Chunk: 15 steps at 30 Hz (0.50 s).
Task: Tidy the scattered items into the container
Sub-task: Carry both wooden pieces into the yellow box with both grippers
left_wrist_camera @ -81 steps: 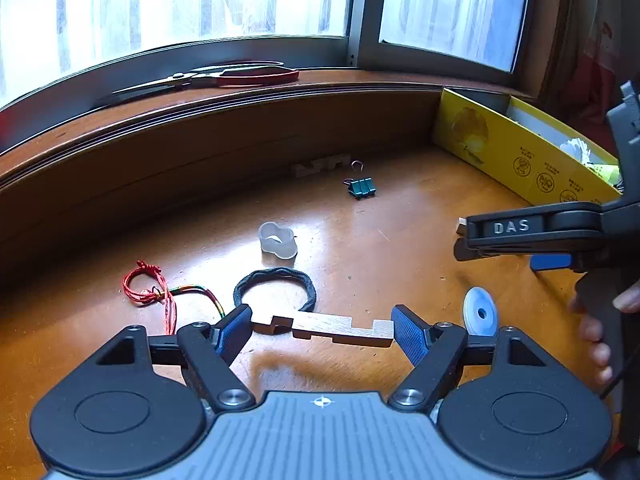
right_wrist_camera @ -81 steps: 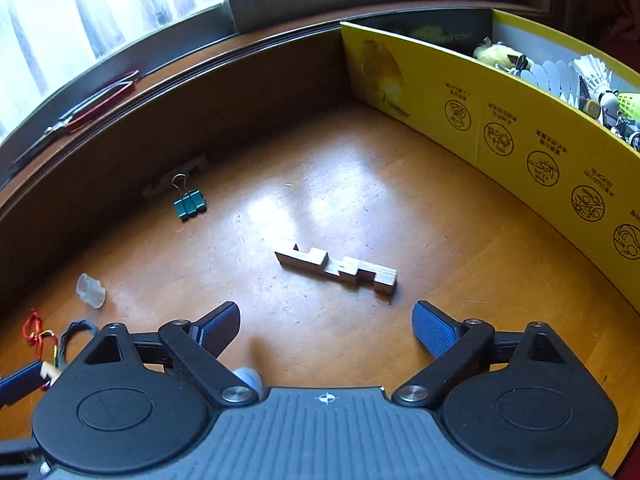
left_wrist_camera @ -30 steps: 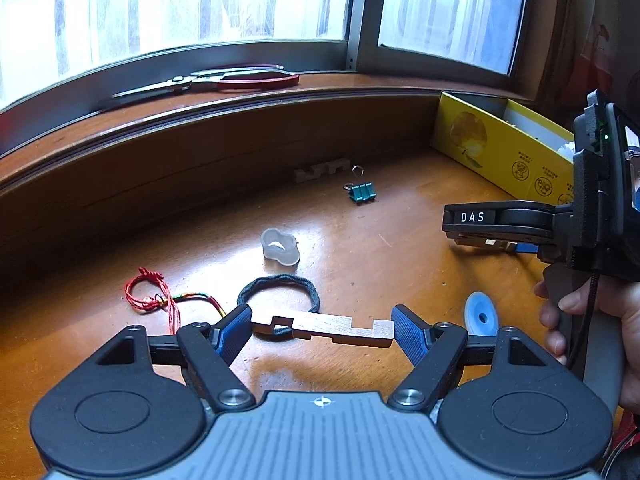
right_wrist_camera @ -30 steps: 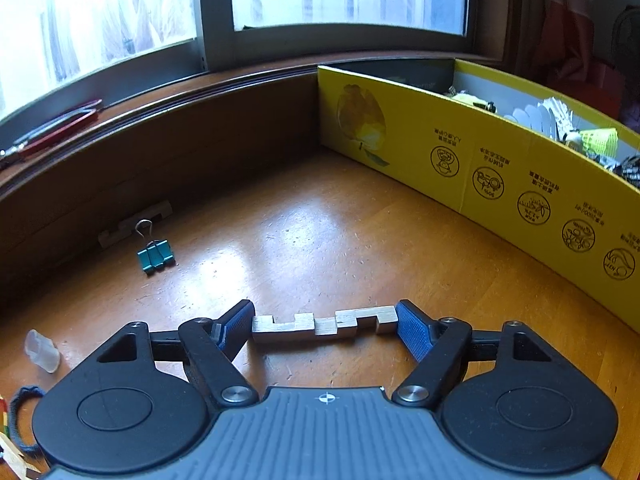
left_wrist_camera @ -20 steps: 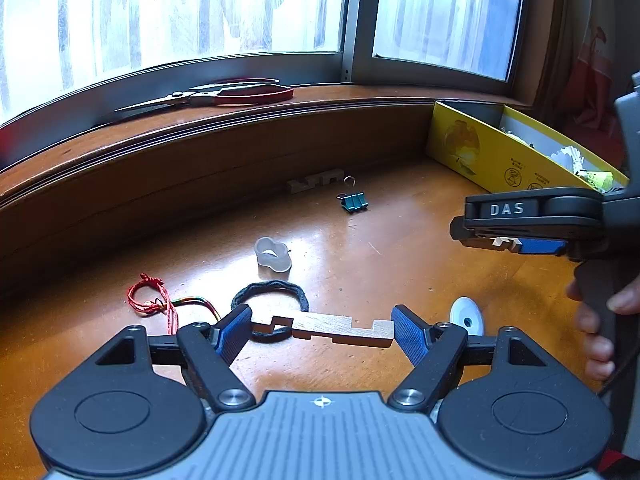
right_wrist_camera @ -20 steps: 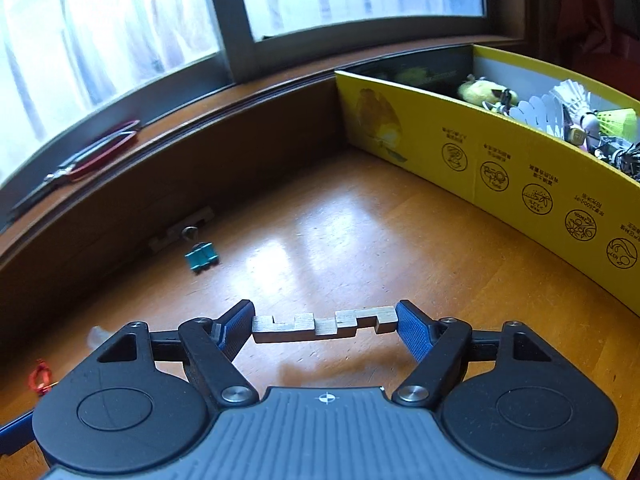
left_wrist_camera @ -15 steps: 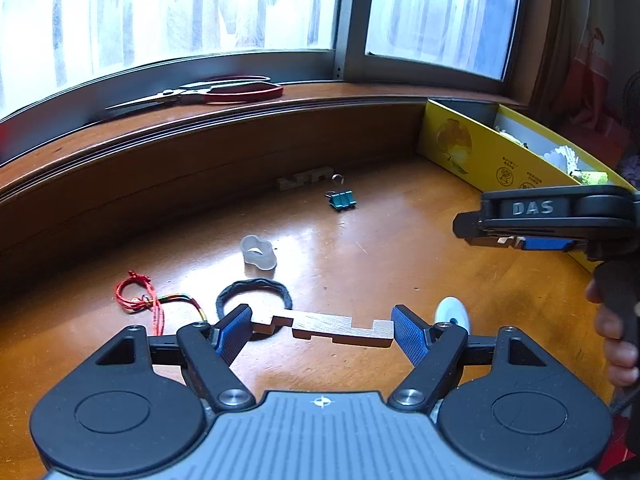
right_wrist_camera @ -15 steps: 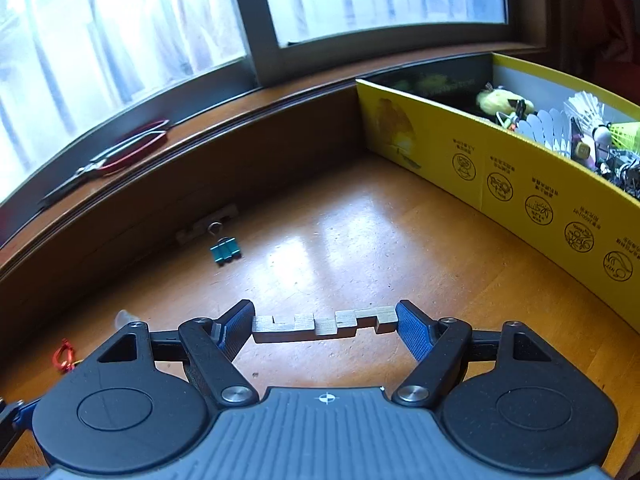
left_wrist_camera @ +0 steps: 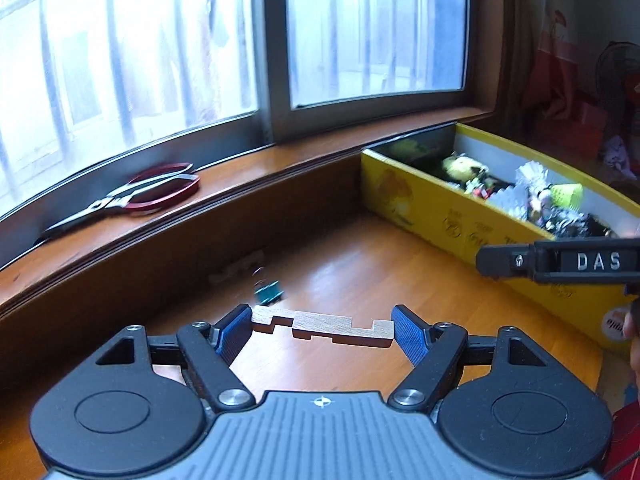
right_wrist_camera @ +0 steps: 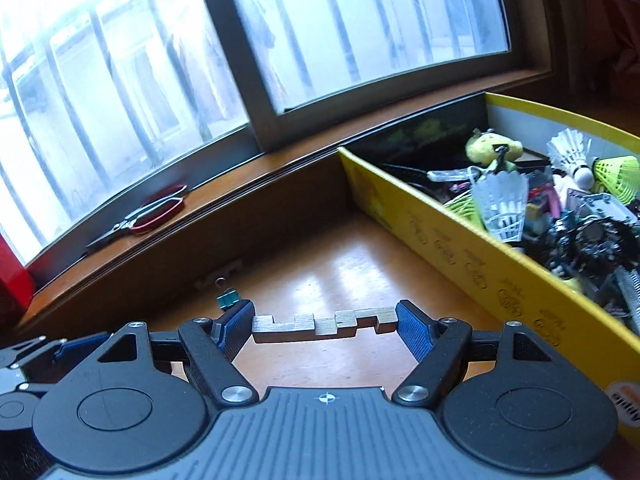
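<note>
My left gripper (left_wrist_camera: 322, 330) is shut end to end on a notched wooden puzzle piece (left_wrist_camera: 320, 326), held above the wooden table (left_wrist_camera: 360, 264). A second notched wooden piece (right_wrist_camera: 324, 324) sits clamped lengthwise in my right gripper (right_wrist_camera: 325, 323). The yellow box (right_wrist_camera: 460, 248) lies to the right, holding shuttlecocks, a plush toy and several small items. In the left wrist view the same yellow box (left_wrist_camera: 440, 216) is at right, with the right gripper's black arm (left_wrist_camera: 560, 262) in front of it. A green binder clip (left_wrist_camera: 269, 292) and another wooden piece (left_wrist_camera: 236, 270) lie near the back ledge.
Red-handled scissors (left_wrist_camera: 132, 198) rest on the window sill. The binder clip (right_wrist_camera: 228, 298) and the loose wooden piece (right_wrist_camera: 220, 274) show on the table left of the box. The raised wooden ledge (right_wrist_camera: 200, 240) borders the table at the back. A red object (right_wrist_camera: 12, 284) stands far left.
Both grippers have lifted and swung right toward the yellow box, each still clamping its wooden piece. The hair band, red cord and clear cup have dropped out of the left wrist view.
</note>
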{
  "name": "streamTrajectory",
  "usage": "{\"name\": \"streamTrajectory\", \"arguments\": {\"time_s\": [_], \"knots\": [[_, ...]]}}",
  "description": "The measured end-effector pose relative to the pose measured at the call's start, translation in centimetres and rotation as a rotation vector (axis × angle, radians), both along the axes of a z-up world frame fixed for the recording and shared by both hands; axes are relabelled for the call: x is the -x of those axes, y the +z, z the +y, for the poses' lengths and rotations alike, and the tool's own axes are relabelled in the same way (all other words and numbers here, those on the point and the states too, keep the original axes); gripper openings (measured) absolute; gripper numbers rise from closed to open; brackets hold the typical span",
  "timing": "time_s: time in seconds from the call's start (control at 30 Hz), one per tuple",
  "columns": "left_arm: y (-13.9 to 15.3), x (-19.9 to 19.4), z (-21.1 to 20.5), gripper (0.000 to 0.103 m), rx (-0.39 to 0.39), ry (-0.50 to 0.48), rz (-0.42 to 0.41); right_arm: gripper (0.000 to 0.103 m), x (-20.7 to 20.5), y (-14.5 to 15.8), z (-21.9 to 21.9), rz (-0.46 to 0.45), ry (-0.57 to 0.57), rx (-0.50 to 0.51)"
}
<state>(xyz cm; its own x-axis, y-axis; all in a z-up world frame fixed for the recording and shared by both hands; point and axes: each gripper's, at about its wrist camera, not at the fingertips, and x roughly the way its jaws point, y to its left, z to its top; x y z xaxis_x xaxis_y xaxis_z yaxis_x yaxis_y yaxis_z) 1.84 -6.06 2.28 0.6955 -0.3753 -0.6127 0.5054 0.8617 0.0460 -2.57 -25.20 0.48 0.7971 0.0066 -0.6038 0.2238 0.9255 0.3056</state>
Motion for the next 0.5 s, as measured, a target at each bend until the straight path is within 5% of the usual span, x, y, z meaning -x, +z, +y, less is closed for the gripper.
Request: {"name": "streamTrajectory", "arguments": {"time_s": [0.5], "knots": [[3.0,-0.6,-15.4,0.077,0.033,-0.116,-0.079,0.076,3.1,2.9,-13.4,-0.057,-0.055,-0.092]]}}
